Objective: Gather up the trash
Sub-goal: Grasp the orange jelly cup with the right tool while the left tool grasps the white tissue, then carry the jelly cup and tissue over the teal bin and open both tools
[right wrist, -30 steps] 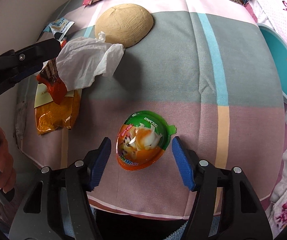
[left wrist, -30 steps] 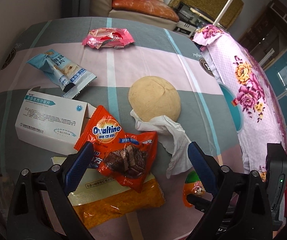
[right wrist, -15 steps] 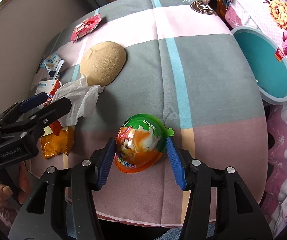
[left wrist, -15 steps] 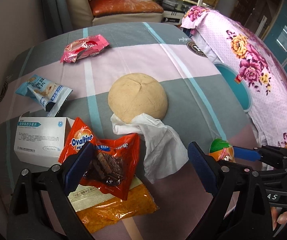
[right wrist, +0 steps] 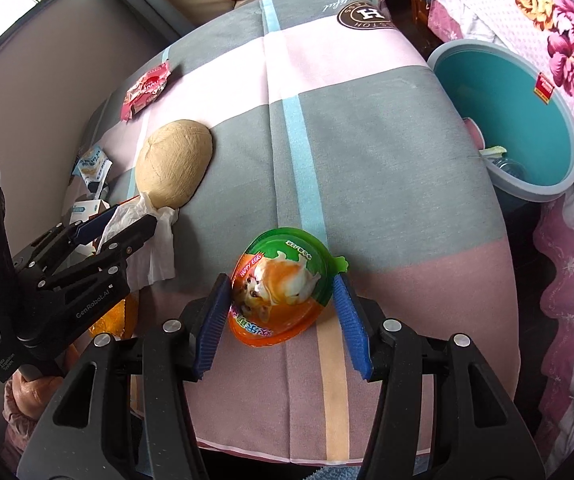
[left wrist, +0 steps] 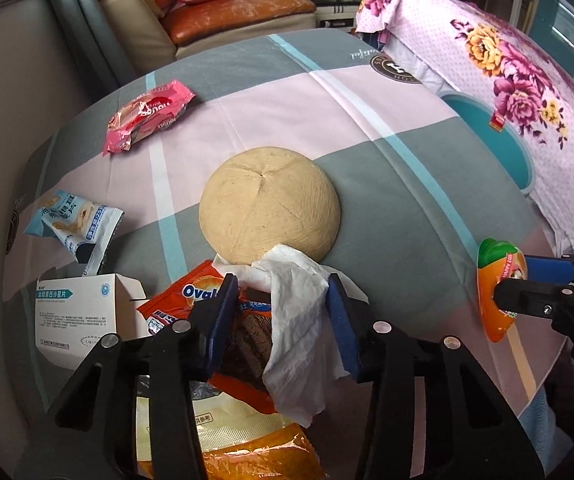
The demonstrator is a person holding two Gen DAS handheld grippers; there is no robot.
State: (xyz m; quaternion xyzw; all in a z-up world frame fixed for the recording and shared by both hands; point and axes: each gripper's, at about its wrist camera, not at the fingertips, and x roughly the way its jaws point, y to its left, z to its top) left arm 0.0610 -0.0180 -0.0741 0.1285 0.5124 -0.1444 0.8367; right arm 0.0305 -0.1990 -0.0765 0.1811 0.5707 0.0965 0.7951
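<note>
My left gripper [left wrist: 281, 312] is shut on a crumpled white tissue [left wrist: 299, 320], which hangs between its blue pads just above an orange Ovaltine wrapper [left wrist: 191, 300]. It also shows in the right wrist view [right wrist: 127, 228] with the tissue [right wrist: 159, 248]. My right gripper [right wrist: 283, 300] is shut on an orange and green egg-shaped toy pack [right wrist: 279, 284], held above the checked cloth; the pack also shows in the left wrist view [left wrist: 501, 292]. A teal trash bin [right wrist: 519, 116] stands off the table's right edge.
On the table lie a tan dome-shaped cap [left wrist: 269, 212], a pink wrapper [left wrist: 147, 120], a blue-white wrapper [left wrist: 75, 224], a white box [left wrist: 75, 316] and a yellow-orange bag [left wrist: 247, 452]. A floral bedspread [left wrist: 527, 68] lies to the right.
My left gripper closed on the tissue and lifted it. My right gripper closed on the egg pack and raised it off the cloth toward the right.
</note>
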